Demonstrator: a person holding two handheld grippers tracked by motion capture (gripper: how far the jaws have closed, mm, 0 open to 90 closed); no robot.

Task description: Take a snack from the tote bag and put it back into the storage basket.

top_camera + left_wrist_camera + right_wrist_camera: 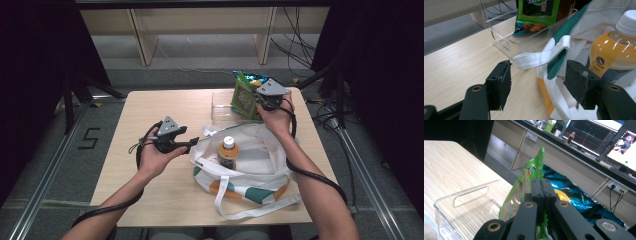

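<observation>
1. One item already sits in the tote bag (260, 160): a bottle (227, 151) of orange drink stands upright inside its open mouth, near the centre of the table (150, 115).
2. At 1 o'clock from the bag, the right gripper (260, 102) has its jaws pinched tight on the top edge of a green snack packet (243, 96), which is still in the clear tray (220, 107) at the table's far edge.
3. A blue packet (584, 197) lies in the tray just behind the green one, untouched.
4. At 9 o'clock from the bag, the left gripper (192, 143) stands with its jaws wide apart, gripping nothing; the bag's white strap (541, 56) lies just beyond them, at the bag's rim.
5. By the look of it, the packing is partly done: the green packet has yet to be carried over to the bag, and the blue one would follow.
</observation>
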